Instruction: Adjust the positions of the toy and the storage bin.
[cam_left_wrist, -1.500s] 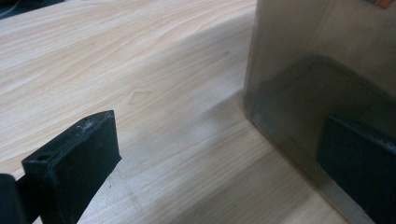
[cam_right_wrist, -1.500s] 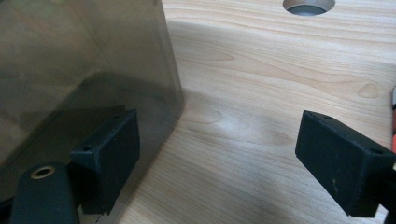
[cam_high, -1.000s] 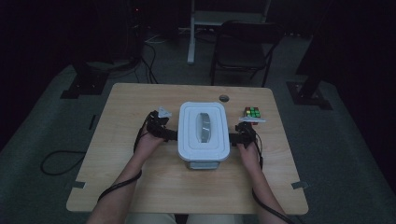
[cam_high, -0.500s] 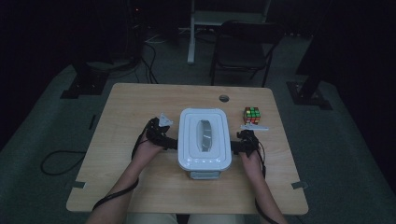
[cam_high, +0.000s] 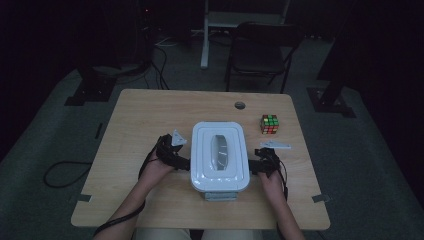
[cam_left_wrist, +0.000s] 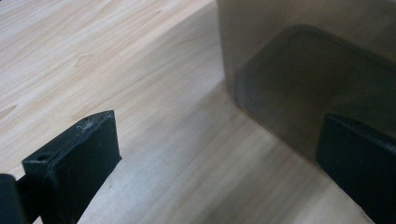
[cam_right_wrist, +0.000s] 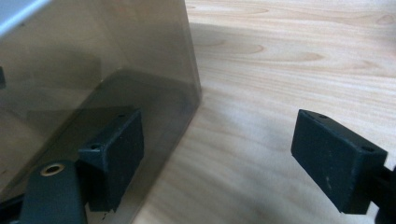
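Observation:
A box with a white lid (cam_high: 218, 155) and smoky see-through walls stands in the middle of the wooden table (cam_high: 140, 120). My left gripper (cam_high: 183, 163) lies against its left side and my right gripper (cam_high: 253, 167) against its right side. In the left gripper view the jaws (cam_left_wrist: 215, 163) stand wide open over bare wood, with the box wall (cam_left_wrist: 303, 70) by the right-hand jaw. In the right gripper view the jaws (cam_right_wrist: 224, 158) are also open, and the left-hand jaw sits against the box wall (cam_right_wrist: 93, 70). Nothing is pinched between either pair.
A colourful puzzle cube (cam_high: 269, 124) sits on the table to the right, beyond my right hand. A round cable hole (cam_high: 240, 105) is near the far edge. A dark chair (cam_high: 260, 50) stands behind the table and a cable (cam_high: 60, 172) loops on the floor at left.
The box and both grippers beside it have slid toward the near edge of the table. The puzzle cube has stayed where it was.

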